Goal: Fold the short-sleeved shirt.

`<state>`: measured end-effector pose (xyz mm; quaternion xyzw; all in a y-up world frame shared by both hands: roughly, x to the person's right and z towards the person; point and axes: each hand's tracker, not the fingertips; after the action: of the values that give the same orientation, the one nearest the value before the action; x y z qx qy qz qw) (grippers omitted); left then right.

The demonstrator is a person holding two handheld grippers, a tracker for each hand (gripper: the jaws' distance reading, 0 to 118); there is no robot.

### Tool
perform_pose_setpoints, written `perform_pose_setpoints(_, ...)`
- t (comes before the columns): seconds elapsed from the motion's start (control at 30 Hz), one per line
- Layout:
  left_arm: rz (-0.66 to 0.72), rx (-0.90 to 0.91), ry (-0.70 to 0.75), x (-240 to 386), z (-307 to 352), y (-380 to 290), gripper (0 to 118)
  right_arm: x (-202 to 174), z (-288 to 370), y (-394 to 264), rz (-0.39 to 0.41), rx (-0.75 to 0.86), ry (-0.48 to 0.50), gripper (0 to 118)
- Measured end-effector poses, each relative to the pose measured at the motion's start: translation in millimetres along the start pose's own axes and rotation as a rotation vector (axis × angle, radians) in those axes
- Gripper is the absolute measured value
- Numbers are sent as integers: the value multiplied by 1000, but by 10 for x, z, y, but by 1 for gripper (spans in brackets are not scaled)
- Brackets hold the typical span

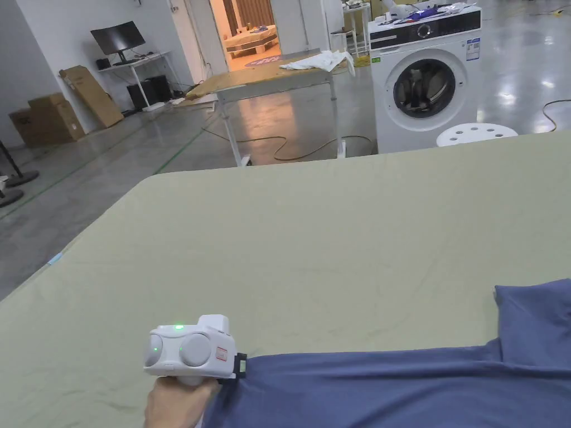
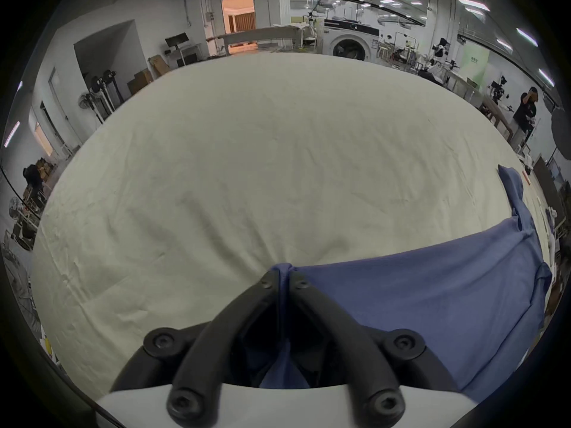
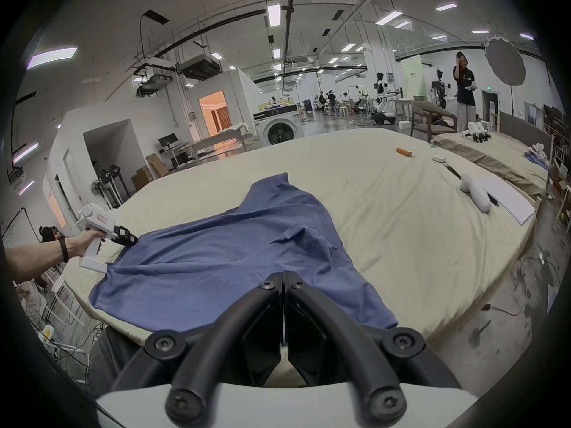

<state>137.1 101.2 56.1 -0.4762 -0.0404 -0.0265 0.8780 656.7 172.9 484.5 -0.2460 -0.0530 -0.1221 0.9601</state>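
Note:
A blue short-sleeved shirt (image 1: 390, 384) lies spread on the pale green table (image 1: 334, 234), one sleeve sticking out toward the far side (image 3: 272, 184). My left gripper (image 1: 241, 366) is at the shirt's left corner, held by a hand. In the left gripper view its jaws (image 2: 284, 275) are pinched shut on a bunched fold of the blue fabric (image 2: 417, 295). My right gripper (image 3: 283, 277) hovers over the near right part of the shirt (image 3: 216, 258); its jaws are pressed together and no cloth shows between them. The left gripper (image 3: 131, 240) also appears far left there.
An orange cylinder (image 3: 404, 152), a white hand-held device (image 3: 475, 192) and a white sheet (image 3: 509, 200) lie on the table's far right. A washing machine (image 1: 426, 83) and a white stool (image 1: 477, 134) stand beyond the far edge. A person (image 3: 463, 88) stands in the background.

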Motion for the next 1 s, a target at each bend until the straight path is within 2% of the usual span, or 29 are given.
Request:
perform_pose_setpoints(0.13, -44, -17, 44, -6, -53, 117, 1, 82, -416, 503, 43, -33, 37, 0)
perform_pose_setpoints(0.17, -42, -29, 39, 1, -50, 147, 1, 109, -592, 701, 66, -63, 41, 11)
perform_pose_setpoints(0.23, -31, -44, 32, -18, -68, 162, 1, 143, -977, 1066, 67, -117, 51, 57)
perform_pose_setpoints(0.27, -7, -83, 7, -12, -88, 138, 1, 170, -1204, 1232, 58, -151, 56, 74)
perform_pose_setpoints(0.37, -12, -96, 9, 71, -18, 121, 1, 244, -1934, 1618, 57, -291, 59, 73)
perform_pose_setpoints(0.47, -18, -134, -3, 116, 21, 130, 2, 310, -2667, 1748, 111, -446, -36, 73)
perform_pose_setpoints(0.53, -8, -153, -12, 116, 28, 134, 2, 379, -3030, 1708, 97, -520, -88, 73)
perform_pose_setpoints(0.6, -4, -159, -14, 112, 36, 151, 2, 413, -3265, 1635, 95, -570, -98, 69)
perform_pose_setpoints(0.63, -6, -160, -14, 125, 46, 144, 2, 460, -3364, 1579, 97, -593, -116, 61)
perform_pose_setpoints(0.67, -10, -161, -14, 141, 57, 131, 2, 444, -3396, 1539, 101, -586, -108, 45)
perform_pose_setpoints(0.73, -25, -158, -9, 142, 46, 138, 2, 392, -3431, 1456, 171, -601, -90, 18)
perform_pose_setpoints(0.77, -28, -155, -6, 156, 53, 129, 2, 359, -3441, 1409, 205, -593, -121, 10)
perform_pose_setpoints(0.83, -34, -145, 0, 150, 46, 123, 2, 374, -3451, 1407, 170, -587, -110, 5)
perform_pose_setpoints(1.0, -60, -35, -48, 45, 319, 63, 1, 435, -3079, 1479, 118, -487, -57, 3)
